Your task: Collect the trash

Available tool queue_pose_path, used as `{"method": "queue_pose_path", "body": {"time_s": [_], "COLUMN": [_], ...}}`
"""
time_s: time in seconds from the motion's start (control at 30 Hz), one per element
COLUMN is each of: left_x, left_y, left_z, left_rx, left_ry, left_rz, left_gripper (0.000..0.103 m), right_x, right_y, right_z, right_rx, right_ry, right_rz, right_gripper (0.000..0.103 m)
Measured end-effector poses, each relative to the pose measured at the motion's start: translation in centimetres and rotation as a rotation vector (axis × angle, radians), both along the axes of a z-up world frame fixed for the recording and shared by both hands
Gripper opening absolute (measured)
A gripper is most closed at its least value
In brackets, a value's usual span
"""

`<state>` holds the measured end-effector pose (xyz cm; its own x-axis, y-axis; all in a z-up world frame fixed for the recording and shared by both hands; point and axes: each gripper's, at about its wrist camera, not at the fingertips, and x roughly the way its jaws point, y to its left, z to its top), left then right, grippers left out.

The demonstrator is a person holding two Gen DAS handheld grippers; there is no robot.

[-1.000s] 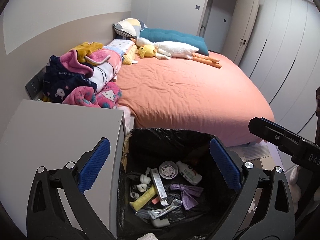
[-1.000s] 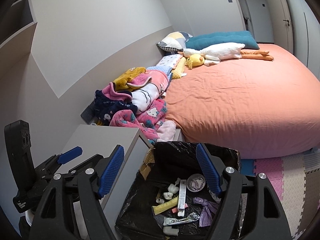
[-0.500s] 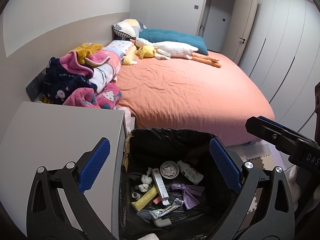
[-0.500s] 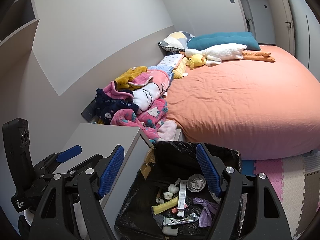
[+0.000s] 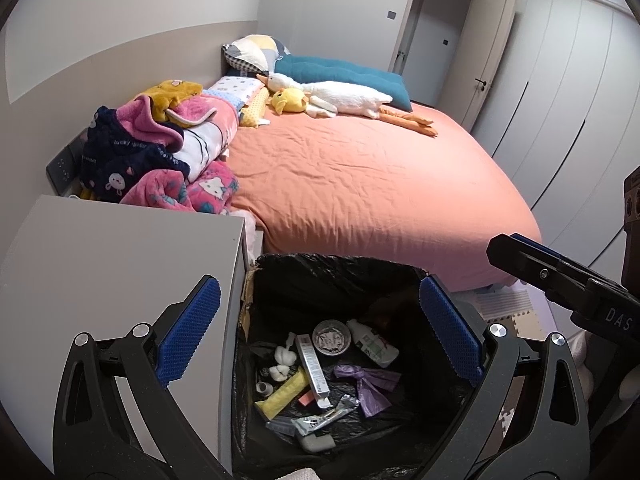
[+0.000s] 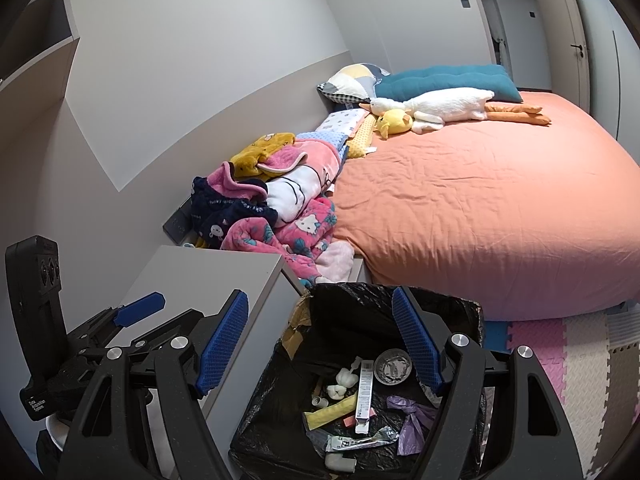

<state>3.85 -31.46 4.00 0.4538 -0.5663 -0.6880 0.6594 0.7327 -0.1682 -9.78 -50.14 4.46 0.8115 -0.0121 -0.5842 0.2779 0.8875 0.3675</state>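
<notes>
Little has moved since a second ago: both views have drifted slightly, with the nightstand (image 5: 120, 264) top showing a bit more in the left view, and the trash lies as it did. Left gripper (image 5: 320, 332) hangs over the bin (image 5: 340, 268), jaws wide apart and empty, one blue pad over the nightstand edge and the other over the bin's right rim. Right gripper (image 6: 320, 340) hangs likewise, jaws wide apart and empty, its pads straddling the bin (image 6: 440, 300) mouth from above. Collected trash sits at the bottom of the black liner: a white tube (image 5: 313, 364), a foil cup (image 5: 332, 337), a small bottle (image 5: 374, 346), a purple bag (image 5: 370, 386), a yellow wrapper (image 5: 282, 394), and crumpled tissues (image 5: 285, 356). In the right view the same tube (image 6: 365, 394), cup (image 6: 393, 366) and purple bag (image 6: 412, 420) show between the pads. Bin's left side stands just beside the nightstand, with torn cardboard at that corner; its far rim is near the bed (image 5: 380, 184) edge. A heap of blankets (image 5: 160, 160) lies at the bed's near left corner, touching the nightstand's back edge. A plush goose (image 5: 340, 98) lies by the pillows, well apart from the bin. Foam mats (image 6: 560, 352) cover the open floor to the right of the bin.
</notes>
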Motion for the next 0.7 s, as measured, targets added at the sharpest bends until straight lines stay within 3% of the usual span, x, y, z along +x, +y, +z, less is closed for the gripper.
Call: {"method": "queue_pose_path", "body": {"time_s": [0.7], "left_x": [0.22], "left_y": [0.25], "left_z": [0.05], "left_rx": [0.0], "left_ry": [0.006], "left_rz": [0.017], "left_gripper": [0.096], "right_x": [0.14], "right_y": [0.32], "right_z": [-0.03], "right_rx": [-0.003], "right_ry": [-0.001], "right_rz": [0.0], "right_gripper": [0.075]}}
